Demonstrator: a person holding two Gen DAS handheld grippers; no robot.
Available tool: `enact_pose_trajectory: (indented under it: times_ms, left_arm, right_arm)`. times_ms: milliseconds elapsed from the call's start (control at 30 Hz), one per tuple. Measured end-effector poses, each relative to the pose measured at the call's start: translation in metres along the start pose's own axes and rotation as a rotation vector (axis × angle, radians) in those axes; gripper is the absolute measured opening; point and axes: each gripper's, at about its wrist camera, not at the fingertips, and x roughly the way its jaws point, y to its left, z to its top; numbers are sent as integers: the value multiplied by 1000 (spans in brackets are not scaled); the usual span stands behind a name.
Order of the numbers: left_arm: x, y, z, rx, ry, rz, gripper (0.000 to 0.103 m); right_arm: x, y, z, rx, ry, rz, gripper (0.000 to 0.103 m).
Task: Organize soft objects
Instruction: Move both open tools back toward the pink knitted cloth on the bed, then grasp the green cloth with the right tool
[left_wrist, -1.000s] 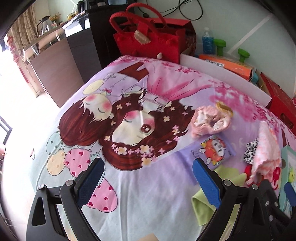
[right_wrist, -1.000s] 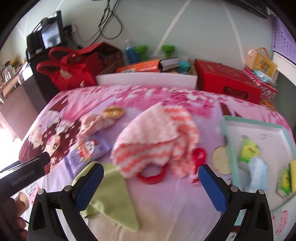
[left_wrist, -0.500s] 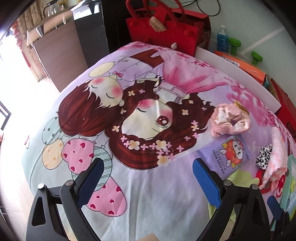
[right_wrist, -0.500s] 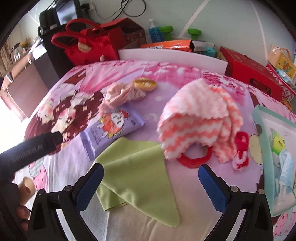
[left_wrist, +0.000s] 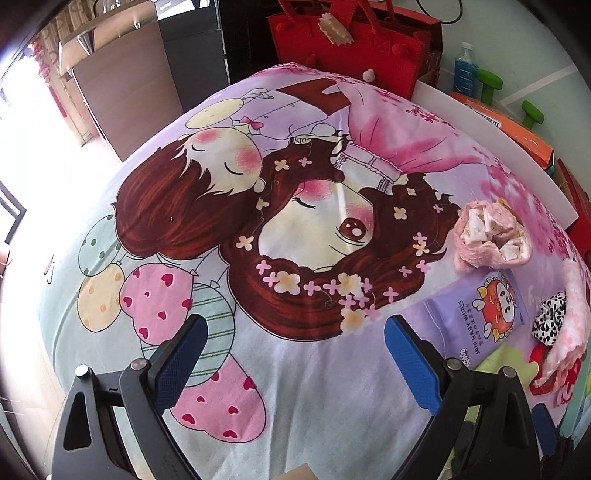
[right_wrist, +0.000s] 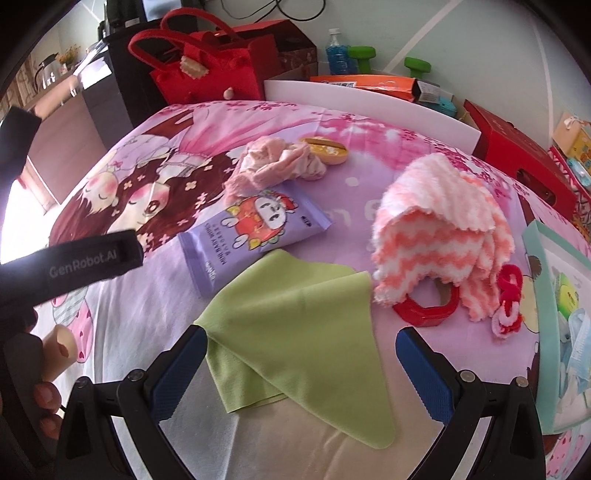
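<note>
On the bed (right_wrist: 147, 317), the right gripper (right_wrist: 299, 373) has pulled back toward the green cloth (right_wrist: 299, 332), jaws released around its near corner, likely the next pick. The left gripper (left_wrist: 291, 362) hangs released, empty, over bare sheet.

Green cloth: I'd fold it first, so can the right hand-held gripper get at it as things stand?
Probably yes. The right hand-held gripper is open, and the green cloth lies flat between its fingers with nothing on top; the striped towel sits clear beside it.
</note>
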Motion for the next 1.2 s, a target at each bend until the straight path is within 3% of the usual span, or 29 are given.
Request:
enact_pose_trajectory:
  times_ms: [533, 900, 1033, 1200]
  left_arm:
    - [-2, -9, 0, 31, -9, -3, 97]
    - [-3, -17, -1, 52, -14, -1, 97]
    - [-4, -20, -3, 60, -13, -4, 97]
    - [-1, -24, -4, 70, 5, -25, 97]
  right_arm:
    - [20, 4, -7, -14, 5, -18, 103]
    - [10, -14, -2, 62, -52, -21, 77]
    - [5, -17, -1, 78, -76, -8, 60]
    - [3, -19, 0, 88, -86, 11, 50]
